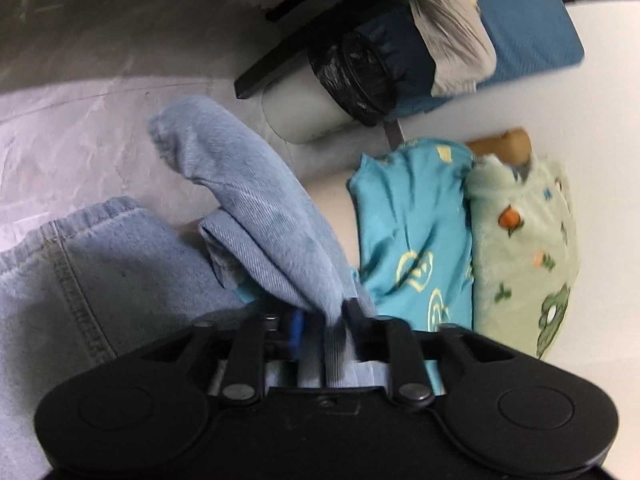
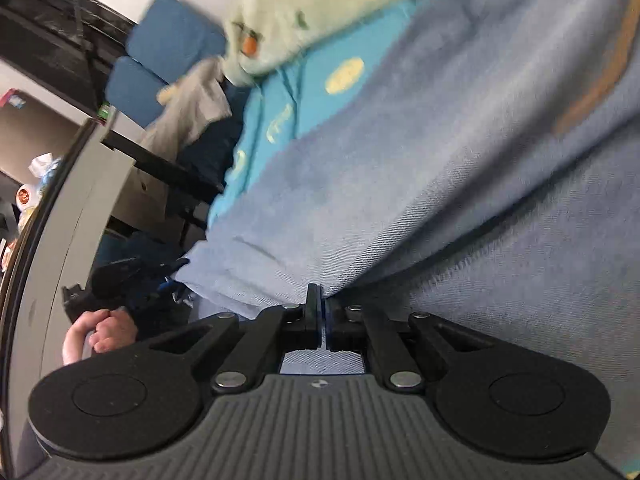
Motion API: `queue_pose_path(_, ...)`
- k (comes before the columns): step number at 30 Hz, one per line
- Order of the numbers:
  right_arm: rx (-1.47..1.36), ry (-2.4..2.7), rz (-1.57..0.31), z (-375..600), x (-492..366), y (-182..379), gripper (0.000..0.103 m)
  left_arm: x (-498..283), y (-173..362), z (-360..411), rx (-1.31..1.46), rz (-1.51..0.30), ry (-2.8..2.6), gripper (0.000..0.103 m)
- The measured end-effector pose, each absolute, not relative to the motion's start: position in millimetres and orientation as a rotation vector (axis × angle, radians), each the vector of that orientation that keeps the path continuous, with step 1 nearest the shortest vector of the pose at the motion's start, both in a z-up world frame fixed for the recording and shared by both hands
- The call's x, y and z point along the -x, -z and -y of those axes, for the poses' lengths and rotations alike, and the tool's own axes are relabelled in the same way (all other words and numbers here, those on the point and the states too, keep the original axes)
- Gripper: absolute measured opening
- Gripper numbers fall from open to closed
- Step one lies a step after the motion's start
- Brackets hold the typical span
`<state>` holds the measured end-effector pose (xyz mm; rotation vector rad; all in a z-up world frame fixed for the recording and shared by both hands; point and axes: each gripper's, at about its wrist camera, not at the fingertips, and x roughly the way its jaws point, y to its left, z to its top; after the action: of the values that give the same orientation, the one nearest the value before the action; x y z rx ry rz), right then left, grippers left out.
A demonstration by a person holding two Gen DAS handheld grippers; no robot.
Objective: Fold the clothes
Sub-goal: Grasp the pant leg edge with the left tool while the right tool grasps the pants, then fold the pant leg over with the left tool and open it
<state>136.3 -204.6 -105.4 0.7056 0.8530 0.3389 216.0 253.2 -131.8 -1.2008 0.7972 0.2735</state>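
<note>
Denim jeans, pale blue, bunched between the fingers of the left gripper and rising ahead of it in a thick rolled fold; jaws partly apart with a wad of cloth filling the gap, pads seemingly against it, though motion blur leaves the firmness of the pinch uncertain. More jeans, waistband and seam, spread to the left of that gripper; a turquoise shirt just to the right of it, and a pale green fleece further right, touching the shirt. Right gripper clamped fully together on a thin edge of the same jeans, cloth fanning up and away from the tips in taut creases, so hanging weight likely carried there. Ahead and left of the right gripper, the shirt again and the fleece beyond it; low on the left, a hand on a handle. Judged as handling: soft but heavy for cloth, twill stiff enough to hold a crease, prone to sag and drag between two holds, not fragile, not slippery. Best taken at hems, seams or waistband, where doubled layers give the pads something thick to bite; a single-layer pinch likely to creep out under the load
</note>
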Motion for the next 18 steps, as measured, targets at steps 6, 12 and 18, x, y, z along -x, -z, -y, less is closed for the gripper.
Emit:
queue_pose_path(6,-0.732,-0.394,-0.628,215,-129,84,0.002,-207,152,-270,1.34,-0.75,-0.311,0.049)
queue_pose_path(12,-0.772,-0.407,-0.53,231,-137,76,0.002,-186,150,-297,1.476,-0.591,-0.415,0.048)
queue_pose_path(18,-0.767,-0.426,-0.527,231,-152,78,0.002,-191,114,-307,1.378,-0.474,-0.364,0.049)
